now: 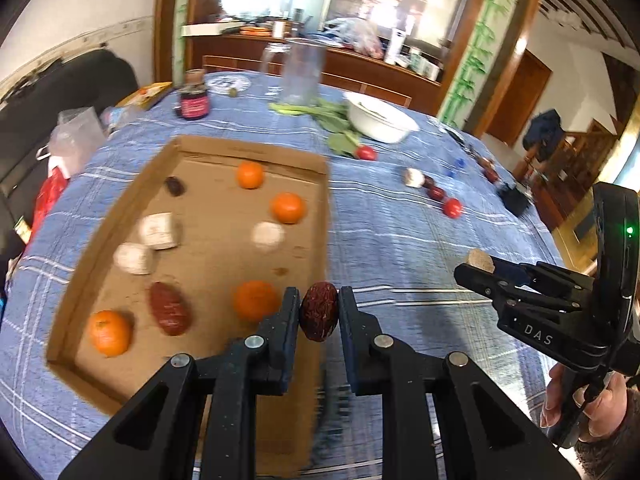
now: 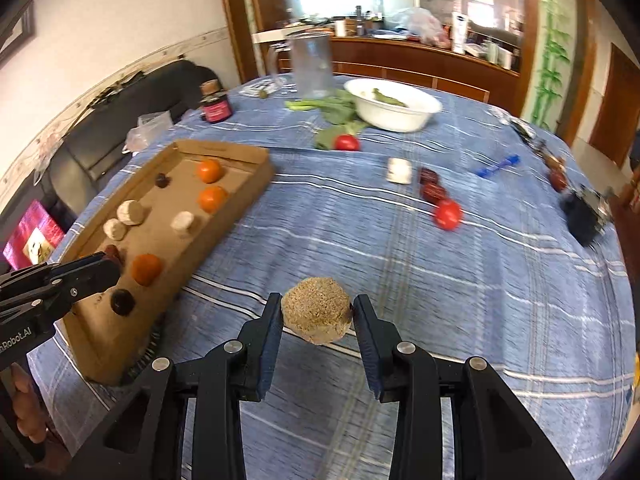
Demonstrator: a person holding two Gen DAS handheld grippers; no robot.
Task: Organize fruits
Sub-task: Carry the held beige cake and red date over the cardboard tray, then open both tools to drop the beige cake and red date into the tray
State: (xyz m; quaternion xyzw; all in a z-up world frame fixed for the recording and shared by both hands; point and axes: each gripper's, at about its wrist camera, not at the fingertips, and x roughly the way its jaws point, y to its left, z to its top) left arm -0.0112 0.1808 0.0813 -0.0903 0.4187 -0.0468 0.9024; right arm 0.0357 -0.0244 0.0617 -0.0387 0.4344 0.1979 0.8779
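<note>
So, the left gripper (image 1: pixel 319 312) is clamped on a dark red date (image 1: pixel 319 311), pinched between both pads and held up over the near right edge of the cardboard tray (image 1: pixel 120 216). The right gripper (image 2: pixel 318 316) is closed on a tan, crumbly puck (image 2: pixel 317 310), which is carried above bare tablecloth (image 2: pixel 460 280), just right of the tray. From the left wrist view the right gripper is seen off to the right, well apart from the left one, with a hand (image 1: pixel 592 404) wrapped round its handle.

Inside the tray, four oranges are spotted: one at the near left corner (image 1: pixel 109 332), one just left of the left gripper's finger (image 1: pixel 255 300), and two toward the far side (image 1: pixel 288 208) (image 1: pixel 250 175). A second date (image 1: pixel 169 308) is lying between the two near oranges. Three pale pucks (image 1: pixel 159 230) (image 1: pixel 134 258) (image 1: pixel 268 234) are sat mid-tray, and a small dark fruit (image 1: pixel 175 186) is up near the far left.

Out on the cloth, a white piece (image 2: pixel 399 170), two more dates (image 2: pixel 434 191) (image 2: pixel 429 176) and a tomato (image 2: pixel 448 215) are strung in a loose line. Another tomato (image 2: pixel 346 142) is resting by some greens (image 2: pixel 332 110), beside a white bowl (image 2: pixel 394 114). Further back, a clear tumbler (image 2: pixel 311 66) and a dark jar (image 2: pixel 216 106) are standing.
</note>
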